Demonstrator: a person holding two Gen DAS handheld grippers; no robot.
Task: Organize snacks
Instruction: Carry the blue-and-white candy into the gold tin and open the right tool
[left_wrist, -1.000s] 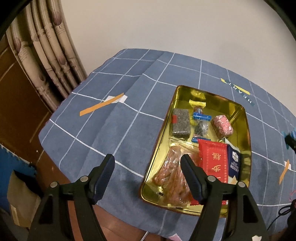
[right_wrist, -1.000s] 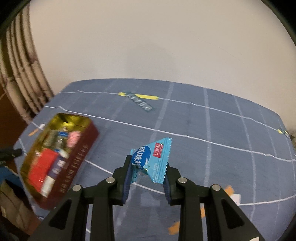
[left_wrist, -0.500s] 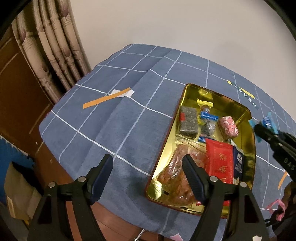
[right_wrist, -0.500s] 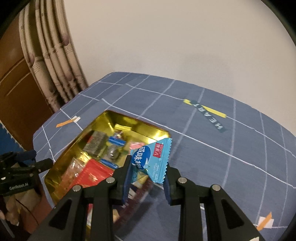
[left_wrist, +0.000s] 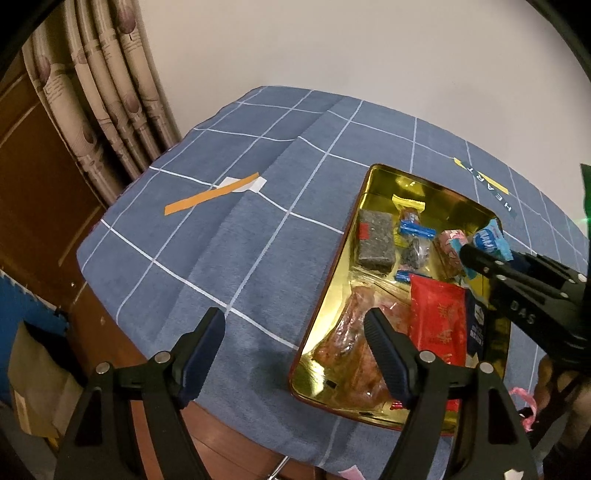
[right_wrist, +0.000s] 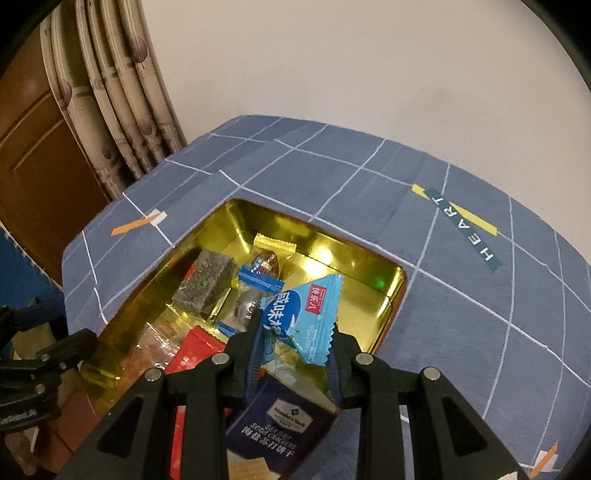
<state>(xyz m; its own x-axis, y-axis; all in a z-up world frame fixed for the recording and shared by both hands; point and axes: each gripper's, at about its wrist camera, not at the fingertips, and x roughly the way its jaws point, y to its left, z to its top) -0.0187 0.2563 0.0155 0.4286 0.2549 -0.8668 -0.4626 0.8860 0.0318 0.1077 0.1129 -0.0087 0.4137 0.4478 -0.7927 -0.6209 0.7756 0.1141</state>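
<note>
A gold tin (left_wrist: 373, 177) (right_wrist: 236, 210) with several snacks sits on the blue checked tablecloth. My right gripper (right_wrist: 295, 328) is shut on a light blue snack packet (right_wrist: 306, 317) and holds it above the tin's right half; the packet (left_wrist: 491, 242) also shows in the left wrist view. My left gripper (left_wrist: 295, 332) is open and empty, above the table's near edge just left of the tin. In the tin lie a grey block (left_wrist: 375, 240), a red packet (left_wrist: 439, 325), a pink sweet (left_wrist: 448, 247) and a dark blue cracker pack (right_wrist: 284, 421).
An orange tape strip (left_wrist: 210, 194) lies on the cloth left of the tin. A "HEART" label (right_wrist: 461, 225) is on the far right of the cloth. Curtains (left_wrist: 110, 92) and a wooden door stand to the left. The table edge drops off near my left gripper.
My right gripper has carried the blue packet leftward from over the bare cloth to above the tin. My left gripper has stayed open and shifted slightly.
</note>
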